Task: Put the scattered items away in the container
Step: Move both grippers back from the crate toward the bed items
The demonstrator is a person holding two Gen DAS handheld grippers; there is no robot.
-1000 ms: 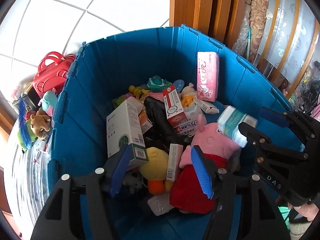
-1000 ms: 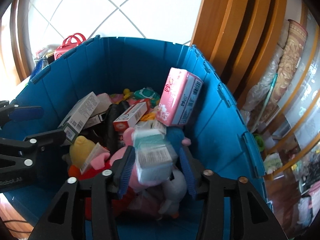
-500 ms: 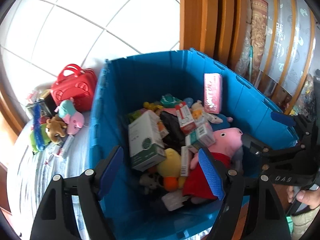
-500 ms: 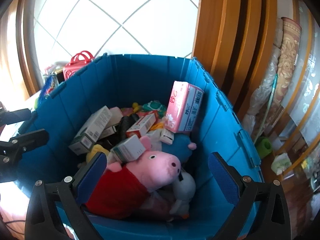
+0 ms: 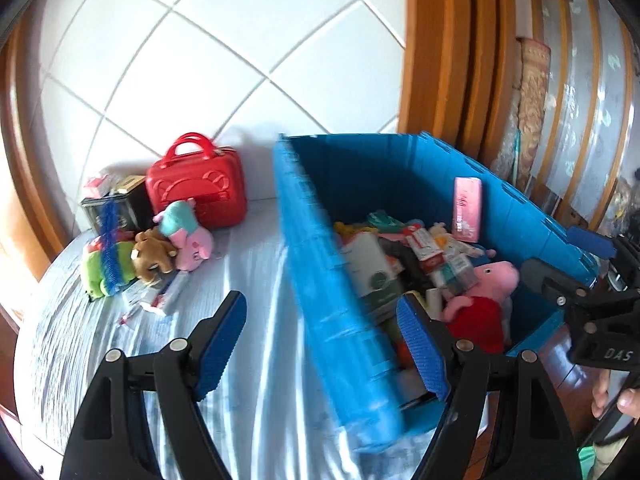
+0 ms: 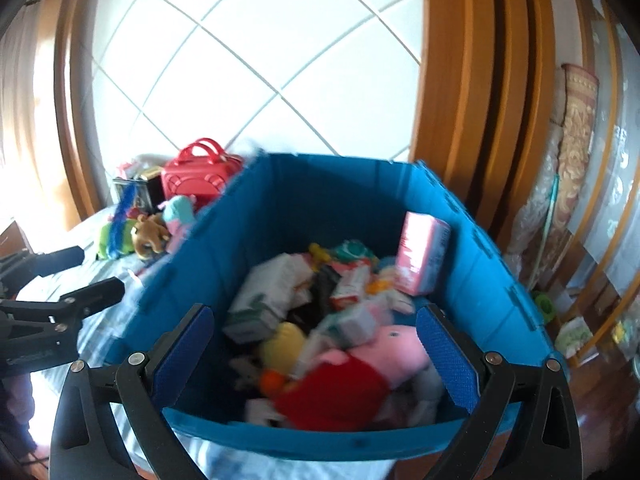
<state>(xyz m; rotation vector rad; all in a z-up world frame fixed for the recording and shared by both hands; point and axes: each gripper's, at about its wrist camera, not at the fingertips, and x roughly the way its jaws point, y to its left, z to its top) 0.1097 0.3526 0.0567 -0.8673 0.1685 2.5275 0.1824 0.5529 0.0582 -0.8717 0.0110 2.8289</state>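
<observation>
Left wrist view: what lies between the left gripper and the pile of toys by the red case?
Only bare light blue cloth separates the open left gripper from the toy pile in front of the red case.

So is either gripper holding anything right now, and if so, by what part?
Nothing is held. The left gripper and the right gripper are both open with nothing between their pads.

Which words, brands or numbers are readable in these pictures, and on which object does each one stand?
"DAS": white letters on the black body of the right gripper, at the right edge of the left wrist view.
Boxes in the blue container: print blurred, not readable.
Pink pack: print blurred.
Left gripper body, right wrist view: faint lettering, not readable.
</observation>
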